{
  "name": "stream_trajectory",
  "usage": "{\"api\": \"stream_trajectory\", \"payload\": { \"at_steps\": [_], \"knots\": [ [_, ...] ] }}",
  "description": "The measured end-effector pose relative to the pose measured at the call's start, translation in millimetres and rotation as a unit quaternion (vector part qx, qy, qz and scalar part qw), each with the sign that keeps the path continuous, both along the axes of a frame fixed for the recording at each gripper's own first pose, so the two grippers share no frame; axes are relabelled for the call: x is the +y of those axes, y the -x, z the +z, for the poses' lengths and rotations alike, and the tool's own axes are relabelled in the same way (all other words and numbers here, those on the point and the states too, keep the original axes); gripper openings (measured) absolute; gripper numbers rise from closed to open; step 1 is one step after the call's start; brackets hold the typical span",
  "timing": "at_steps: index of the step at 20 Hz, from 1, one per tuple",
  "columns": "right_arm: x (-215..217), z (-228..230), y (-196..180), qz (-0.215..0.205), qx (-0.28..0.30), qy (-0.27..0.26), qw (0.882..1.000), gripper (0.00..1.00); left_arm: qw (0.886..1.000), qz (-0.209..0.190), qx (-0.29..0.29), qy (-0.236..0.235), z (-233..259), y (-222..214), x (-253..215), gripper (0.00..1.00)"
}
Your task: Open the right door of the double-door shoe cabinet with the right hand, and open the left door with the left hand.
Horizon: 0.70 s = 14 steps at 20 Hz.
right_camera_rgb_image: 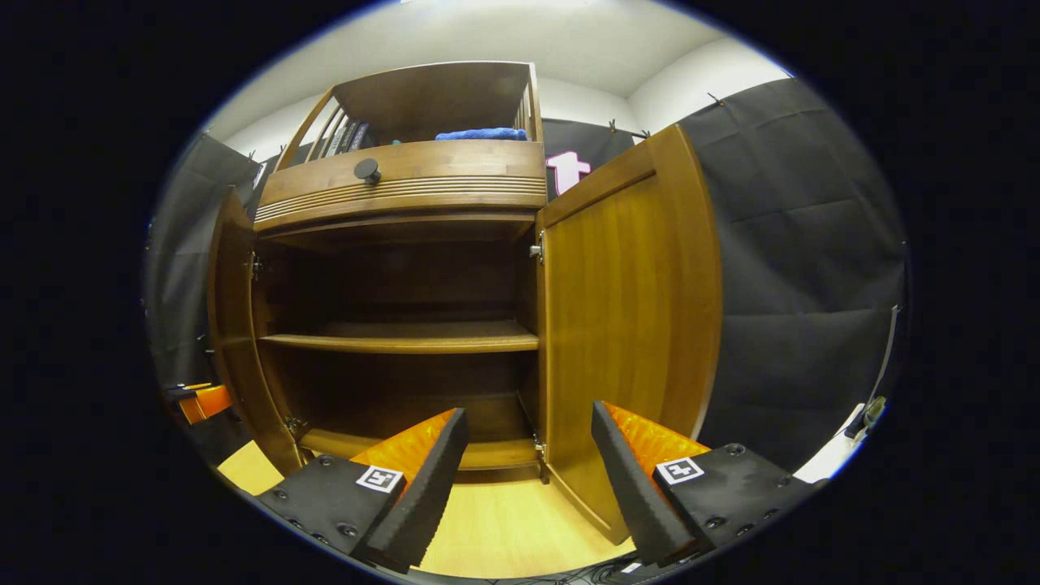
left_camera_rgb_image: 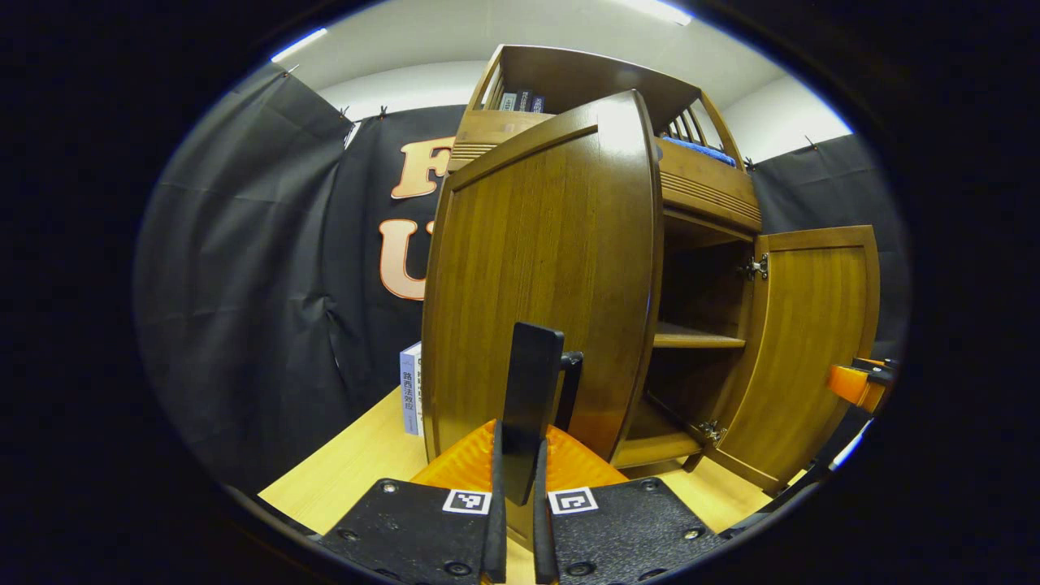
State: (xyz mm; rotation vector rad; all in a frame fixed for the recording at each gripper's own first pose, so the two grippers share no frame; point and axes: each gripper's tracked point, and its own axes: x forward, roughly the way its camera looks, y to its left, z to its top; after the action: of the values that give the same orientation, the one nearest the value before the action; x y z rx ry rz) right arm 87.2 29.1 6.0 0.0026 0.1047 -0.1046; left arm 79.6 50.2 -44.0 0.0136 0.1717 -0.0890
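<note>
Shoe cabinet (left_camera_rgb_image: pixel 699 195) stood on a pale wooden table (left_camera_rgb_image: pixel 349 471) in the left gripper view, its left door (left_camera_rgb_image: pixel 536 284) swung well out towards the camera; the left gripper (left_camera_rgb_image: pixel 532 390) had its fingers drawn nearly together on a dark upright handle (left_camera_rgb_image: pixel 530 382) at that door's front, and both appeared to press on it; beyond, the right door (left_camera_rgb_image: pixel 812 341) hung wide on its hinges, and a boxed item (left_camera_rgb_image: pixel 411 388) stood on the table beside the cabinet.

In the right gripper view the cabinet's bare shelf (right_camera_rgb_image: pixel 398 337) and interior lay exposed between the two doors; the right door (right_camera_rgb_image: pixel 634 325) stood fully swung out, just beyond the right gripper (right_camera_rgb_image: pixel 528 455), whose fingers were spread wide and held nothing; a drawer knob (right_camera_rgb_image: pixel 367 170) sat above the opening, and a blue cloth (right_camera_rgb_image: pixel 479 134) lay on the top rack.

By my judgement both doors were already open; only releasing the left handle seemed to remain.
</note>
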Motion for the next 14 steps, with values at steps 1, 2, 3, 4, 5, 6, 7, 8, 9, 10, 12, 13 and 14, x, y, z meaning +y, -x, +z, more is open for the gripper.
{"api": "stream_trajectory", "payload": {
  "at_steps": [1, 2, 3, 4, 5, 6, 7, 8, 9, 10, 12, 13, 14],
  "knots": [
    [4.3, -0.1, 0.4, 0.005, -0.001, 0.0, 1.0, 0.89, 1.0, 0.007, -0.002, -0.004, 1.0, 1.4, 6.3, 0.11],
    [8.5, -0.6, 0.3, 0.01, -0.002, 0.002, 1.0, 0.89, 1.0, 0.016, -0.003, -0.011, 3.2, 4.4, 16.0, 0.08],
    [12.7, 0.3, -1.3, 0.014, -0.002, 0.004, 1.0, 0.89, 0.999, 0.028, -0.004, -0.017, 4.8, 7.6, 27.5, 0.07],
    [18.0, -0.5, -4.3, 0.02, -0.002, 0.005, 1.0, 0.89, 0.999, 0.042, -0.004, -0.022, 7.6, 10.3, 38.8, 0.05],
    [21.0, -1.7, -5.9, 0.024, -0.002, 0.005, 1.0, 0.89, 0.998, 0.054, -0.004, -0.024, 8.4, 10.6, 47.4, 0.02],
    [26.1, -2.1, -7.0, 0.03, -0.002, 0.005, 1.0, 0.89, 0.998, 0.06, -0.005, -0.024, 10.4, 11.5, 55.1, 0.03],
    [32.8, -3.1, -9.4, 0.037, -0.001, 0.004, 0.999, 0.89, 0.998, 0.064, -0.005, -0.022, 10.2, 13.3, 60.5, 0.02],
    [39.8, -3.7, -12.0, 0.044, 0.0, 0.004, 0.999, 0.89, 0.998, 0.065, -0.002, -0.02, 11.3, 14.1, 65.1, 0.02],
    [47.2, -3.8, -13.6, 0.052, 0.0, 0.005, 0.999, 0.89, 0.998, 0.067, 0.001, -0.019, 10.8, 13.8, 71.2, 0.0],
    [54.0, -3.3, -16.5, 0.06, -0.001, 0.006, 0.998, 0.89, 0.997, 0.07, 0.002, -0.017, 11.9, 13.3, 76.3, 0.02],
    [68.4, -3.0, -22.3, 0.076, -0.003, 0.007, 0.997, 0.89, 0.997, 0.078, 0.003, -0.013, 15.4, 12.2, 86.6, 0.02],
    [74.8, -2.6, -23.6, 0.083, -0.004, 0.008, 0.997, 0.89, 0.996, 0.083, 0.004, -0.014, 15.4, 12.3, 92.5, 0.02],
    [80.3, -1.6, -23.4, 0.089, -0.005, 0.01, 0.996, 0.89, 0.996, 0.086, 0.006, -0.018, 15.9, 11.3, 98.6, 0.02]
  ]
}}
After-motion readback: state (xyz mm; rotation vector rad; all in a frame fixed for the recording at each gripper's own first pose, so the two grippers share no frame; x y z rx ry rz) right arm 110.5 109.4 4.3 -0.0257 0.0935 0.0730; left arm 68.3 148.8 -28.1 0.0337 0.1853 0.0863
